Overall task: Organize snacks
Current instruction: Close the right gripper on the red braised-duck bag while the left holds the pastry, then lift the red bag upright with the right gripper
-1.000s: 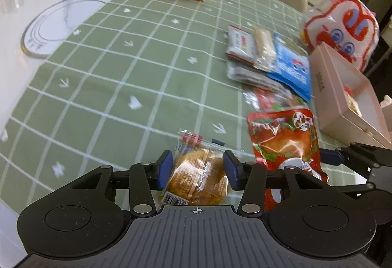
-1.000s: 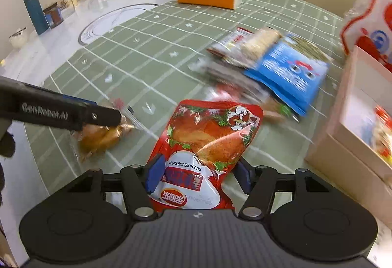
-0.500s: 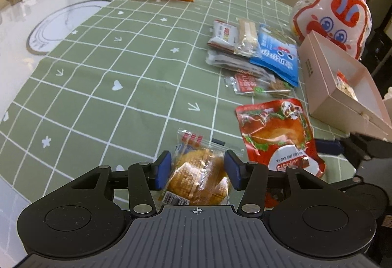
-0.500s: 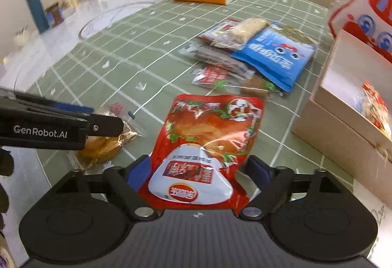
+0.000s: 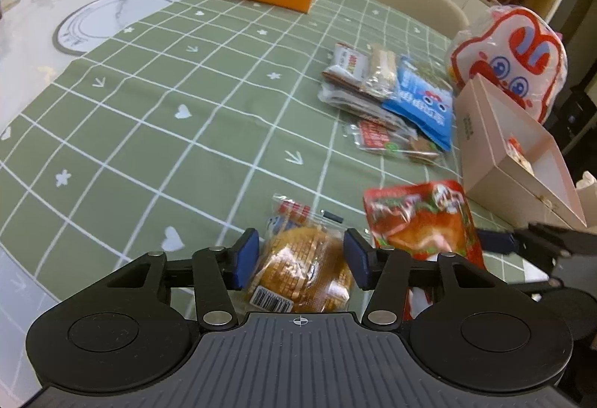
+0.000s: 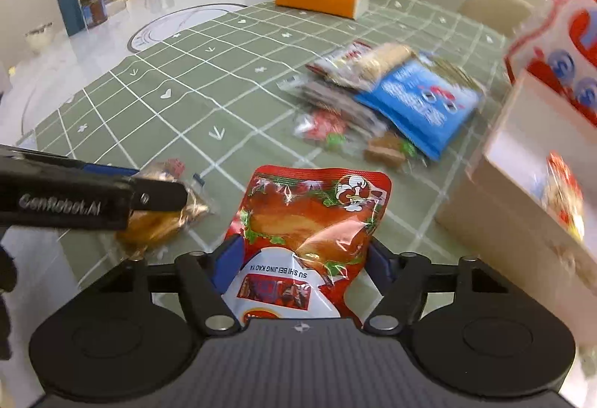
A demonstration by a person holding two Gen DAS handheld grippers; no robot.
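Green checked cloth covers your half of the table (image 5: 156, 131), and the thing that decides the next move sits at its right edge: the open pink box (image 5: 522, 161), already holding a packet or two. Your right claw (image 6: 302, 260) is clenched on the white bottom end of the red roast-duck pouch (image 6: 317, 217), and in that view the pouch looks lifted clear of the cloth with its long axis running straight ahead along the fingers, top edge leading. From that claw the box lies forward and to the right, near, with its open mouth facing up, so your right hand is plainly the nearer one and I judge it should go first, swinging right until the pouch hangs over the opening. Your left claw (image 5: 300, 258) is closed on the clear-wrapped round bread bun (image 5: 302, 270), barcode end toward you; whether the bun rests on the cloth or hangs just above it I cannot tell. From the left claw the box is well apart, across the red pouch and the right claw's finger. Expect the two tools to crowd each other if both head for the box together. The loose heap of packets (image 5: 388, 98), blue bag on top, lies beyond, between you and the rabbit-faced bag (image 5: 511, 57).
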